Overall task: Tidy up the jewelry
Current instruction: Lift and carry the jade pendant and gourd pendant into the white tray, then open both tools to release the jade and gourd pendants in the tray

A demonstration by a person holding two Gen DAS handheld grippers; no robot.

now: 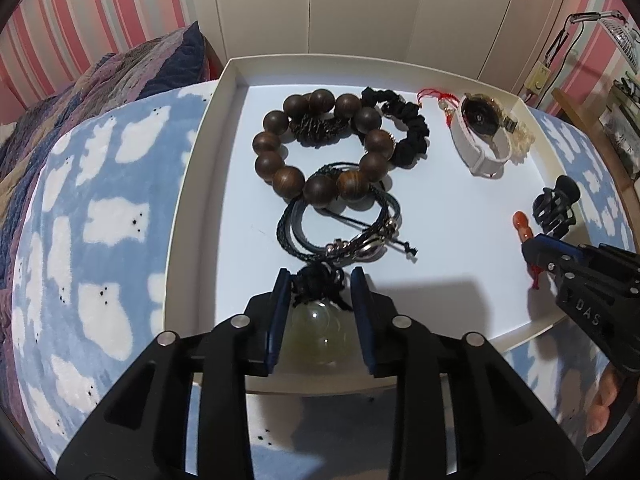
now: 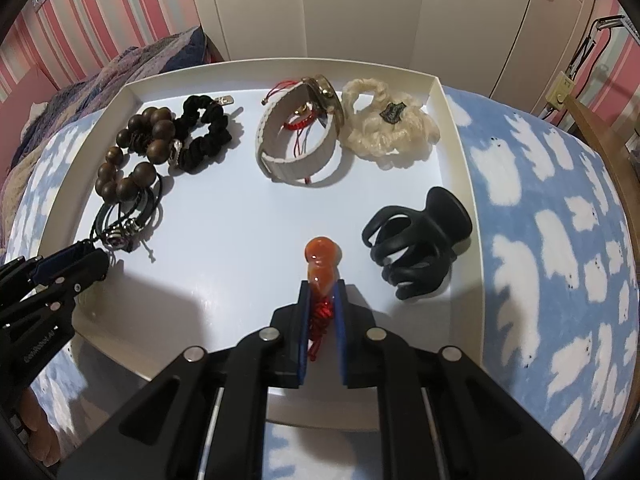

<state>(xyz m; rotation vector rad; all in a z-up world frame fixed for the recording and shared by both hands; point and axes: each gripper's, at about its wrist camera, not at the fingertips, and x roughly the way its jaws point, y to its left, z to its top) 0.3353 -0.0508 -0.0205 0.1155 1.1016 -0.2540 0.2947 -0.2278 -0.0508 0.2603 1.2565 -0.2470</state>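
Bedroom: pink-striped wall, white wardrobe doors, quilt, blue blanket [image 2: 560,216] with white bear print.

White tray [image 2: 456,152] on blanket, shallow rim, holding all items.

- Left gripper [image 1: 319,280]: over near edge of tray, jaws clamped on pale green pendant [image 1: 316,330] with black knotted cord above it.
- Right gripper [image 2: 322,292]: over near right part of tray, jaws clamped on orange gourd charm [image 2: 322,258] at its red cord; bulb end pointing forward beyond the tips.
- Wooden bead bracelet [image 1: 320,148]: far left of tray, large dark-brown beads, touching black scrunchie [image 1: 408,128] on its right.
- Leather cord bracelets [image 1: 340,224]: dark, with metal clasp, partly under near beads, just ahead of left gripper.
- Watch [image 2: 300,136]: white strap, gold case, standing on edge at far centre, red string threaded through.
- Cream scrunchie [image 2: 388,128]: far right corner, touching watch.
- Black claw clip [image 2: 416,248]: right side, just beside gourd charm, apart from it.
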